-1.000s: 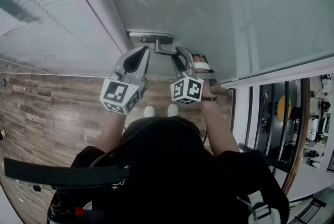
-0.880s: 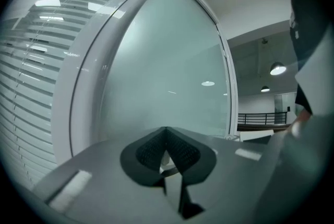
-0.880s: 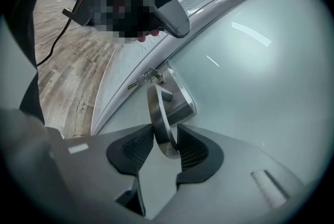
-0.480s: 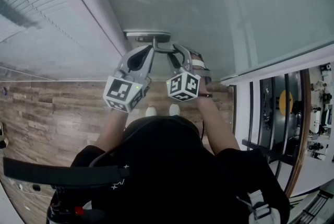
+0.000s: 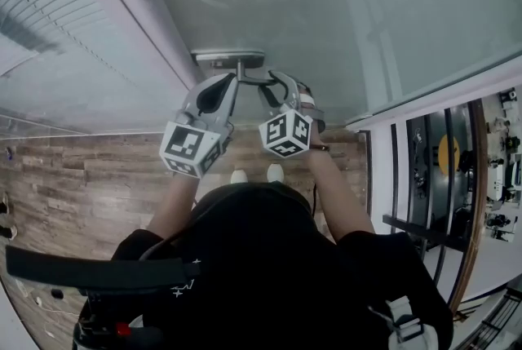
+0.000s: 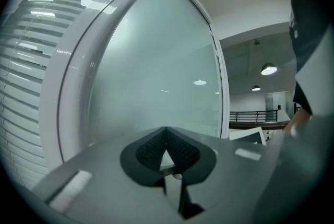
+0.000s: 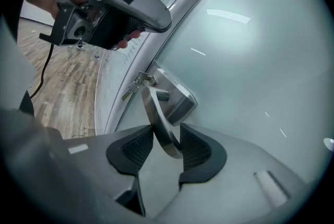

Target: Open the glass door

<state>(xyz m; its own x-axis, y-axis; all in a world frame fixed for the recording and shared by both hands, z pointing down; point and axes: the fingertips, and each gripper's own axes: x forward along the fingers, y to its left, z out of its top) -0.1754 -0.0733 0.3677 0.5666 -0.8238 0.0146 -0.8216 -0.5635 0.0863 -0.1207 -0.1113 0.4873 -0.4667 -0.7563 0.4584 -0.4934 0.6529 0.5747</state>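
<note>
Wood-plank floor (image 5: 73,177) below; tall frosted glass door (image 5: 326,6) straight ahead, white frame (image 5: 122,14) at left. Brushed-metal lever handle (image 7: 155,113) on metal plate (image 7: 182,102) near door edge. Right gripper (image 7: 166,138) clamped on handle's free end. Left gripper (image 6: 166,137) just beside it, jaw tips touching, holding nothing.

glass door (image 5: 326,14) 1 | lever handle (image 7: 159,118) 1 | claws 2: left claw (image 6: 166,135), right claw (image 7: 166,139)
</note>
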